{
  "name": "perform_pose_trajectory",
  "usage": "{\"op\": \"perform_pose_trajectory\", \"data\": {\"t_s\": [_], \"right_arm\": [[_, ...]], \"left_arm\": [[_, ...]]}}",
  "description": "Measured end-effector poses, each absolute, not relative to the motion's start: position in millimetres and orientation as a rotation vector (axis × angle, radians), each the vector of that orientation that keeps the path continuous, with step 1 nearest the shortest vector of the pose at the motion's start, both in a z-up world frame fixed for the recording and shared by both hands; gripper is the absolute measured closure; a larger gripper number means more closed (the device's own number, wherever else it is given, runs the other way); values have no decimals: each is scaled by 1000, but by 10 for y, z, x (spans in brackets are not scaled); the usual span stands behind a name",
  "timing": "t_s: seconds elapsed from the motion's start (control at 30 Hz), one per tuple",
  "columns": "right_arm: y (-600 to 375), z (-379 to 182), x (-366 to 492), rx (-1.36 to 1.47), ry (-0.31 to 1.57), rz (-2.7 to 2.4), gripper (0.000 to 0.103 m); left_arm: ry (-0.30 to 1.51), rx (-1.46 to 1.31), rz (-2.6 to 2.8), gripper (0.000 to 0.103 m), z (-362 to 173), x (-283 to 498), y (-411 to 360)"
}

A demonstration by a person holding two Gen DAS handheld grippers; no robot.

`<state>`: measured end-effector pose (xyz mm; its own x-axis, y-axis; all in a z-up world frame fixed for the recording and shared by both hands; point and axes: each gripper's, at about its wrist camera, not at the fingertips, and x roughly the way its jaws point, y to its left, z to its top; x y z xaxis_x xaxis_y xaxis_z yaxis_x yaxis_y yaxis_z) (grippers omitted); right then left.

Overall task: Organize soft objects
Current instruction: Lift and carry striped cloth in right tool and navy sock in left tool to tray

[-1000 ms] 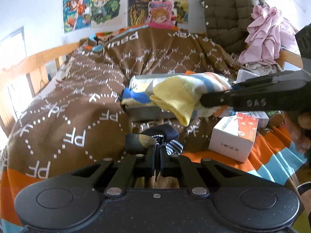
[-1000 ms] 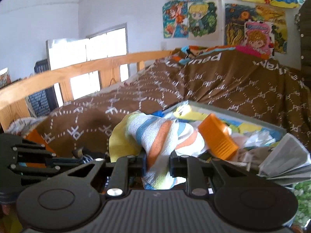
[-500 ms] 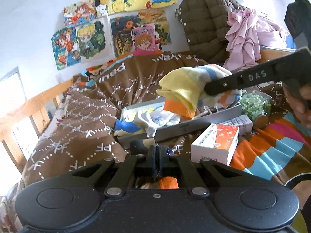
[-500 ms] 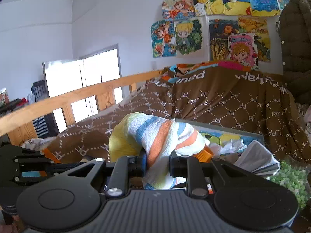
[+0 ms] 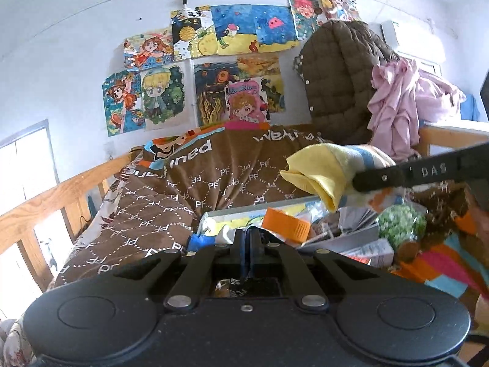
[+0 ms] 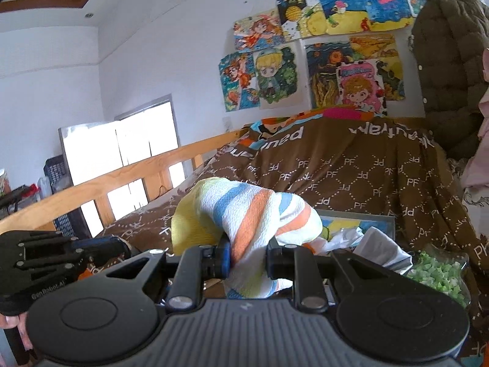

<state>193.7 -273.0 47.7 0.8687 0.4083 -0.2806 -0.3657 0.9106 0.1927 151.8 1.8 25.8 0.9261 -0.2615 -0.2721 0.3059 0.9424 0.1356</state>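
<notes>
We have the striped towel (image 6: pixel 259 214) pinched in our right tongs (image 6: pixel 247 260), the pads pressing into a bunched fold, so the cloth hangs clear above the cluttered tray (image 5: pixel 351 238) on the bed (image 5: pixel 146 226). Holding it by the middle looks meant to keep it off the mess while we pick a spot for it. The towel is soft and waffled, white with blue and orange stripes and a yellow end that droops open beside the grip; it will sag and swing rather than hold a shape. Our left tongs (image 5: pixel 248 244) are drawn together. Something thin and dark may be caught at their base, but we cannot tell what. An orange cap (image 5: pixel 285 224) and a bag of green bits (image 5: pixel 400 224) lie in and beside the tray below.
</notes>
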Motion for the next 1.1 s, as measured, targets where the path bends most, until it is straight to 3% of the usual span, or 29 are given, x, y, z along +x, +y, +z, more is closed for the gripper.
{"op": "perform_pose_trajectory", "data": {"t_s": [0.37,0.63,1.1], "right_arm": [[-2915,460,2150,113,281,337,79],[-3166,385,2758,119,239,263,79],[-3576,-129,3581,182,358,186,79]], "left_arm": [[206,53,-356,102,710,2051,-316],[158,99,-395,102,864,2709,-774],[216,24,-383,102,459,4047,-1327]]}}
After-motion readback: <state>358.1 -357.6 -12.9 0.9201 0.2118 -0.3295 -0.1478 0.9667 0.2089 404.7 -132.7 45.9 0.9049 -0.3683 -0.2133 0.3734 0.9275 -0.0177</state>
